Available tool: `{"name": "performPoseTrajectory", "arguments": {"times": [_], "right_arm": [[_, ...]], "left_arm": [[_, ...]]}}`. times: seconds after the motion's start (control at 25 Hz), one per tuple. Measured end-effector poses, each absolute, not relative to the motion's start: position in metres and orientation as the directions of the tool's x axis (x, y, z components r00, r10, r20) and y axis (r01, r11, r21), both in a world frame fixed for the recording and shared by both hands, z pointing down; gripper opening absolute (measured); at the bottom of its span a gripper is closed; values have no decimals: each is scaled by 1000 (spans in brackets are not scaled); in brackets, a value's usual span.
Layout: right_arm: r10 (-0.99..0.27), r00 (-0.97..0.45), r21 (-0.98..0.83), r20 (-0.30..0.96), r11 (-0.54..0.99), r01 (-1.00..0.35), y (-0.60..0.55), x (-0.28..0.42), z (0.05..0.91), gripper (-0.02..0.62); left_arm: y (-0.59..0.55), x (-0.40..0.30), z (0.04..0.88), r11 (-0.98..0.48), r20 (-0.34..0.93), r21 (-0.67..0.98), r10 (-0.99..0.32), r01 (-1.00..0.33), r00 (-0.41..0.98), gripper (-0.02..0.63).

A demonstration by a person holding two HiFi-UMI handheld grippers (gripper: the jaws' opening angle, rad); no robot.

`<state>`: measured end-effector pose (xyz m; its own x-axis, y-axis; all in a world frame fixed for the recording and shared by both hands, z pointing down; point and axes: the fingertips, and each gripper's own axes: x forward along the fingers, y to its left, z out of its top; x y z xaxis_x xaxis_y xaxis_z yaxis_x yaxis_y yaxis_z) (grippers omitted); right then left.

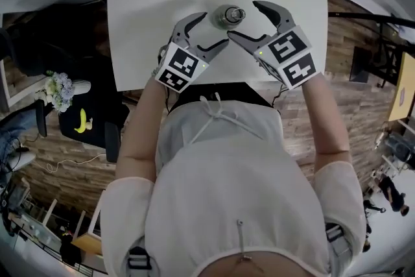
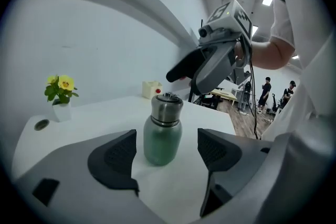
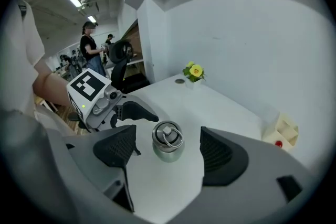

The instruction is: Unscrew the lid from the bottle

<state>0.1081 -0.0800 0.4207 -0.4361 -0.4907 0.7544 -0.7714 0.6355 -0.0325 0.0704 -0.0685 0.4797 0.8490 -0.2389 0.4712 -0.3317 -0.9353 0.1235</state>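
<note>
White table (image 1: 162,23), upper centre of the head view: left tool (image 1: 213,29) and right tool (image 1: 244,19) both gape apart, flanking the untouched bottle (image 1: 228,16). Only the left gripper view shows its green body, and a flowerpot (image 2: 61,107) at left. Only the right gripper view shows the lid (image 3: 168,136) and its ring.

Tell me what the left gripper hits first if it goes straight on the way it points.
The bottle. It stands upright dead ahead, centred between the left gripper's open jaws, untouched. Contact would probably be on its green body, below the steel lid; depth is hard to judge.
</note>
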Motion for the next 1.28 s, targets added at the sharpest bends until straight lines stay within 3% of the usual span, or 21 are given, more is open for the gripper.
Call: {"name": "performPoseTrajectory", "arguments": {"times": [0.36, 0.72, 1.0, 1.28], "right_arm": [[-211, -410, -111, 887, 766, -633, -84, 96, 455, 385], [-152, -406, -119, 901, 813, -569, -89, 87, 465, 257], [-100, -423, -131, 900, 865, -484, -86, 85, 464, 249], [-26, -414, -108, 910, 949, -297, -83, 86, 467, 249]], "left_arm": [[-81, 98, 509, -943, 479, 157, -188, -295, 857, 368], [-87, 107, 517, -951, 441, 147, -185, -274, 878, 364], [-86, 107, 516, -956, 425, 150, -166, -251, 890, 360], [-87, 107, 517, -961, 401, 172, -132, -216, 906, 362]]}}
